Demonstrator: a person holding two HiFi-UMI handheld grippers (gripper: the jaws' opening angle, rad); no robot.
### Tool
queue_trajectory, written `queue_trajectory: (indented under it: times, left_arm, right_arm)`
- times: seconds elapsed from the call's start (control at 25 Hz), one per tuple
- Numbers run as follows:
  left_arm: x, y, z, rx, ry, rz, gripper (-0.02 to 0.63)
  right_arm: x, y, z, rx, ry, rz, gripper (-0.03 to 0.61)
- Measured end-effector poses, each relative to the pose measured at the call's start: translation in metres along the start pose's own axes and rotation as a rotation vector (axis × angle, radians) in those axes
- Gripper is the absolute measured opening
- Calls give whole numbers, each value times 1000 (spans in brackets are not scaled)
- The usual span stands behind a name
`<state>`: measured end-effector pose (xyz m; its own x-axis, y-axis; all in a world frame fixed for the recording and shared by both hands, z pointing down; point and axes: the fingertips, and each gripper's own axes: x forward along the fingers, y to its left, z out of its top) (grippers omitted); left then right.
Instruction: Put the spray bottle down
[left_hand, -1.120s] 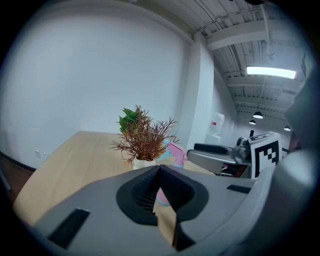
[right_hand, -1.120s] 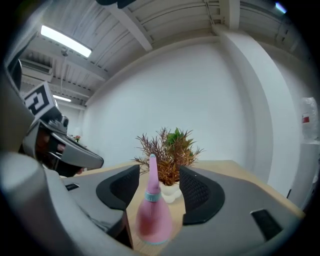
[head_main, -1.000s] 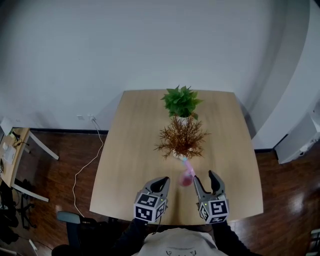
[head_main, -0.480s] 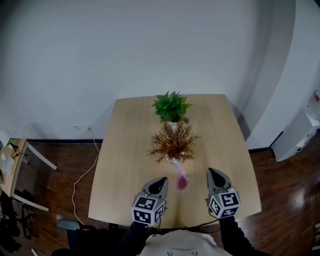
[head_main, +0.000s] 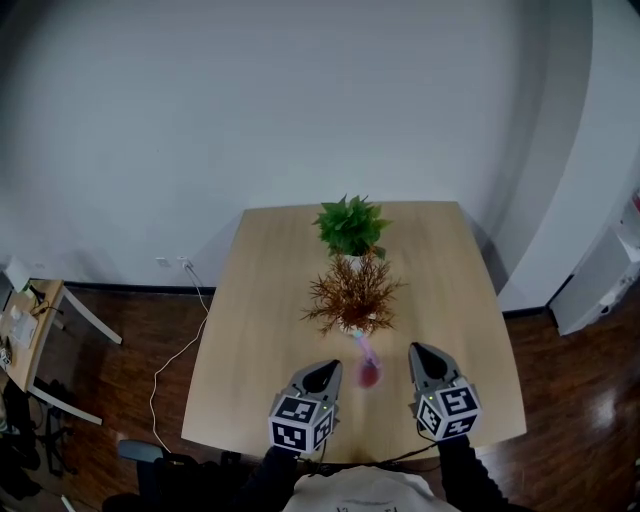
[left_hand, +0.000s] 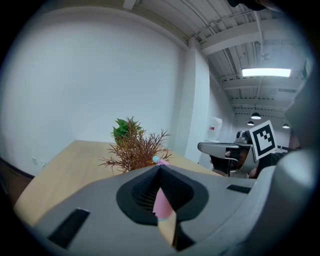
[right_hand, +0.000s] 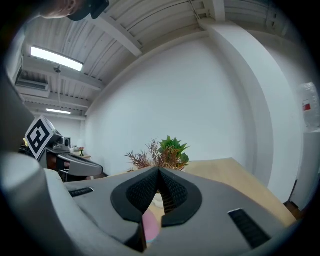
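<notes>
The left gripper (head_main: 323, 371) and right gripper (head_main: 420, 354) (jaws pressed together, empty) should be withdrawn without tipping the spray bottle (head_main: 369, 367).

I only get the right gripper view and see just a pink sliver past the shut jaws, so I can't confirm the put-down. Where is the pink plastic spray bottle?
Observer: In the head view the pink plastic spray bottle is on the light wooden table, between the left gripper and the right gripper, apart from both.
Operator: Is the left gripper holding anything?
Observer: No. Its own view shows its jaws together with nothing gripped.
Operator: What is closest to the bottle?
Observer: The brown dried plant, just beyond it. The green leafy plant stands farther back.
</notes>
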<state>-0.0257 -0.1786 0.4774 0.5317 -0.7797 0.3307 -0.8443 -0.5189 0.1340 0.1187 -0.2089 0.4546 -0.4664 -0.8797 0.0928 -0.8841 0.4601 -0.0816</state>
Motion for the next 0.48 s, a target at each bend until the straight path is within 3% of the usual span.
queue_trajectory:
  times: [0.48]
  left_arm:
    - [-2, -2, 4, 1, -18, -9, 3]
  right_arm:
    - [8, 13, -1, 17, 8, 48, 0]
